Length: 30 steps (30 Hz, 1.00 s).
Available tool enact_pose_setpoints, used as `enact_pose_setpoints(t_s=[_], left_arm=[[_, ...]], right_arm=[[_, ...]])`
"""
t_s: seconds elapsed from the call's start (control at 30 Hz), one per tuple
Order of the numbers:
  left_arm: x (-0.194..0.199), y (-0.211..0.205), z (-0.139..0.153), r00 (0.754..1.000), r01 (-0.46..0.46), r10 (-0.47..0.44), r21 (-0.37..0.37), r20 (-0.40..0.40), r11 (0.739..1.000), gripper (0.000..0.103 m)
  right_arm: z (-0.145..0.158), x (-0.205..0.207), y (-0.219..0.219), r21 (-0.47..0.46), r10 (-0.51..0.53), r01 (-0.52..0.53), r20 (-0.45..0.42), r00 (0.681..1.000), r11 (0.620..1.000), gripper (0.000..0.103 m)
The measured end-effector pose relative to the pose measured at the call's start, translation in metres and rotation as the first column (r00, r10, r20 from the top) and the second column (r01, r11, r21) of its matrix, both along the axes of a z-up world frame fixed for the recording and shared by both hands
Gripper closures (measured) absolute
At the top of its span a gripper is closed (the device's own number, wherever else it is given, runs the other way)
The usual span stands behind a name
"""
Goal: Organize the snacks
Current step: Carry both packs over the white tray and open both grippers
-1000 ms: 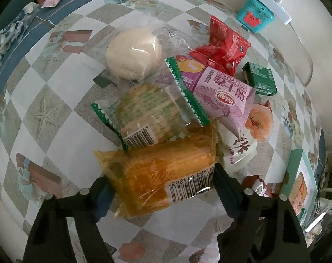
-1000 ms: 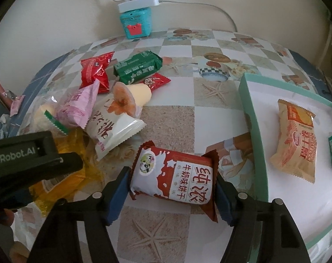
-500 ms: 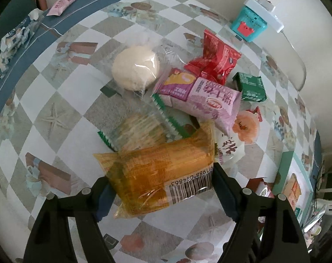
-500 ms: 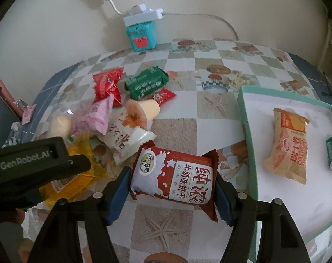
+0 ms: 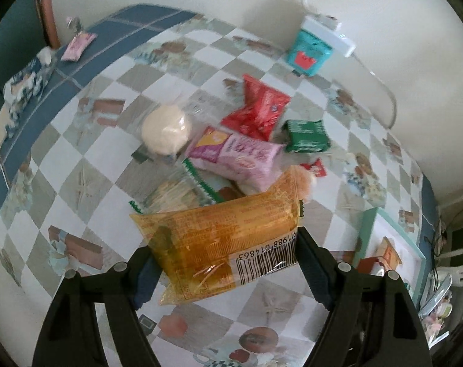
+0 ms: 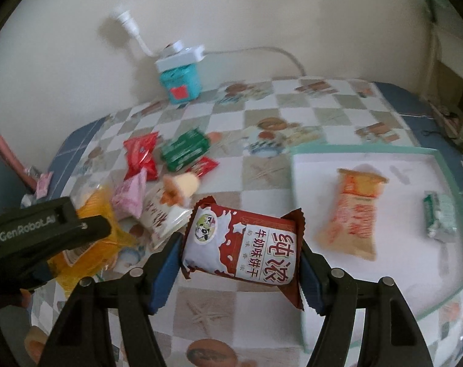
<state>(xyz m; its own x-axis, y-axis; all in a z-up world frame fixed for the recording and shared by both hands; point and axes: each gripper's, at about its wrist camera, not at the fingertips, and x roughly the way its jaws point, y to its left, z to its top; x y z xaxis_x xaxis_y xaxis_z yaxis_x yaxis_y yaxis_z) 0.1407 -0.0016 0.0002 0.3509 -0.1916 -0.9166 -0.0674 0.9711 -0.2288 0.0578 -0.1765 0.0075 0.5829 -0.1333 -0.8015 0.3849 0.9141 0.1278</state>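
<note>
Orange packet (image 5: 222,238) and red-brown packet (image 6: 242,249) both clamped.

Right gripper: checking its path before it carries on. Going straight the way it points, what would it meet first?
The right gripper holds a red-and-white milk biscuit packet. Beyond it, probably bare checkered tablecloth, left of the green-rimmed white tray; depth is unclear.

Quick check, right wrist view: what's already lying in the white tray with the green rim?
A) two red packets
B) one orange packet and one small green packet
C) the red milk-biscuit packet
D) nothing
B: the tray holds an orange packet and, nearer its right edge, a small green packet; the red milk-biscuit packet is clamped in the right gripper, off the tray.
</note>
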Motion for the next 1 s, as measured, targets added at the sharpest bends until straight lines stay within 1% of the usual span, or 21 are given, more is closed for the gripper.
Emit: enact_pose_setpoints(t_s=[0.13,0.27,0.37,0.5,0.67,0.77,0.87,1.0], left_arm=[[-0.006,-0.02,0.011,0.998,0.049,-0.049,-0.004,0.03,0.999,0.022],[-0.012,-0.044,0.017,0.993,0.108,-0.107,-0.008,0.045,0.994,0.022],[-0.019,-0.064,0.021,0.985,0.162,-0.162,-0.004,0.056,0.987,0.022],[-0.029,-0.089,0.025,0.97,0.237,-0.237,-0.002,0.062,0.971,0.022],[-0.044,-0.122,0.028,0.942,0.329,-0.329,0.008,0.063,0.944,0.022],[-0.056,-0.145,0.029,0.919,0.389,-0.389,0.017,0.064,0.921,0.022],[-0.069,-0.166,0.027,0.892,0.447,-0.448,0.027,0.06,0.894,0.022],[-0.084,-0.19,0.018,0.859,0.507,-0.51,0.066,0.04,0.859,0.021]], right_arm=[[0.01,-0.015,-0.027,-0.004,-0.077,0.077,0.004,0.997,0.997,0.031],[0.016,-0.034,-0.062,-0.008,-0.174,0.174,0.003,0.985,0.985,0.031],[0.021,-0.051,-0.089,-0.011,-0.25,0.25,0.002,0.968,0.968,0.031],[0.024,-0.076,-0.126,-0.011,-0.358,0.358,-0.007,0.934,0.934,0.031],[0.025,-0.109,-0.166,0.0,-0.467,0.467,-0.017,0.884,0.884,0.031],[0.023,-0.125,-0.183,0.008,-0.514,0.515,-0.022,0.857,0.857,0.031],[0.021,-0.135,-0.194,0.024,-0.54,0.541,-0.025,0.841,0.841,0.031],[0.017,-0.14,-0.201,0.037,-0.553,0.554,-0.031,0.833,0.832,0.031]])
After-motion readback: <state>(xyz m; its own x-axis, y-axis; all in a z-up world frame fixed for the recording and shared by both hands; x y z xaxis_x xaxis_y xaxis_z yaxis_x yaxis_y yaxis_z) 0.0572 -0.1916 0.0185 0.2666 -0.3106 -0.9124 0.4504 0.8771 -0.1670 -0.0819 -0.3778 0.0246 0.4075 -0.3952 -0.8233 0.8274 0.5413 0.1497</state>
